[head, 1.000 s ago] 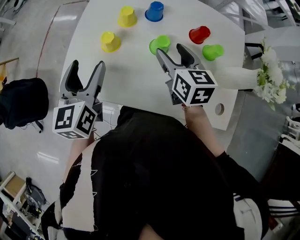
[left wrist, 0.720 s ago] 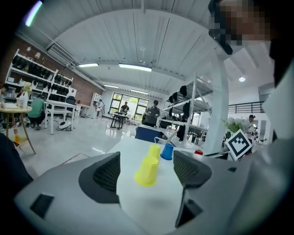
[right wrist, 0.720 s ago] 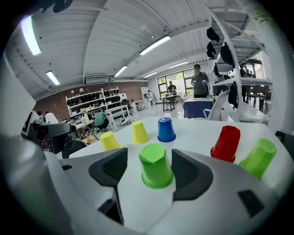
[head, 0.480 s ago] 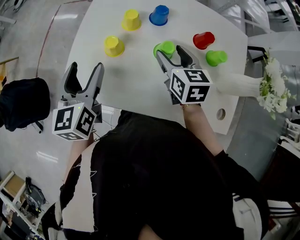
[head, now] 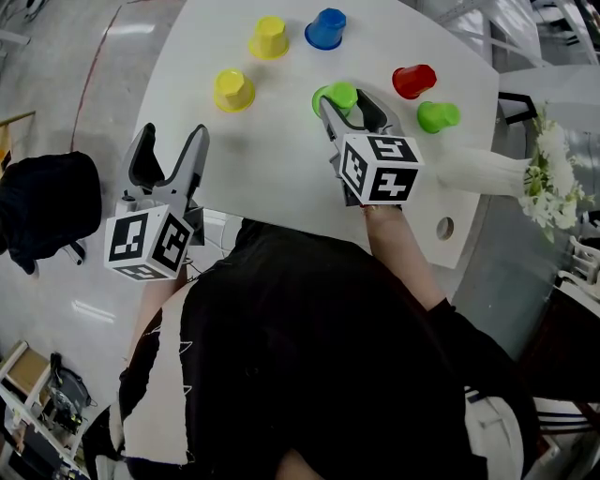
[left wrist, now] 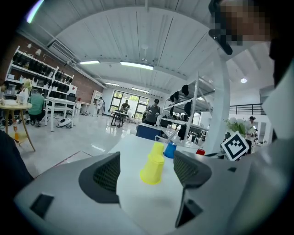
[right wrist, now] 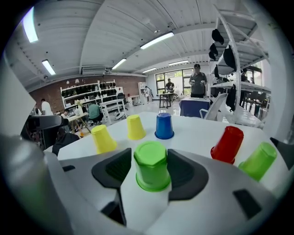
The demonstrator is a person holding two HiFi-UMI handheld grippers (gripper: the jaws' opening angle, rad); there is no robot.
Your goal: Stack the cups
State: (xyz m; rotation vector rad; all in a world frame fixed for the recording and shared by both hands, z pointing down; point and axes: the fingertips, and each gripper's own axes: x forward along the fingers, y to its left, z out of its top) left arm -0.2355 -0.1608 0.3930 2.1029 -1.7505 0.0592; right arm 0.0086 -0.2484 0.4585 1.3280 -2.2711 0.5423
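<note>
1. White bench in a big workshop hall. People and shelving show far back in both gripper views, and white flowers sit at the bench's right end.
2. We count six cups, all upside down, each standing alone on the bench, none stacked.
3. Back row: far yellow cup and blue cup, near each other.
4. Near yellow cup stands alone on the left side.
5. Red cup and far green cup sit close together on the right.
6. Right claw is tilted down at the bench middle. Its jaws have just been closing, with the near green cup between them. Both pads look pressed to the cup's sides, and the cup's rim is down on the bench.
7. Left claw is wide apart and empty, at the bench's near-left edge. We see the near yellow cup framed between its jaws but well ahead, untouched.
</note>
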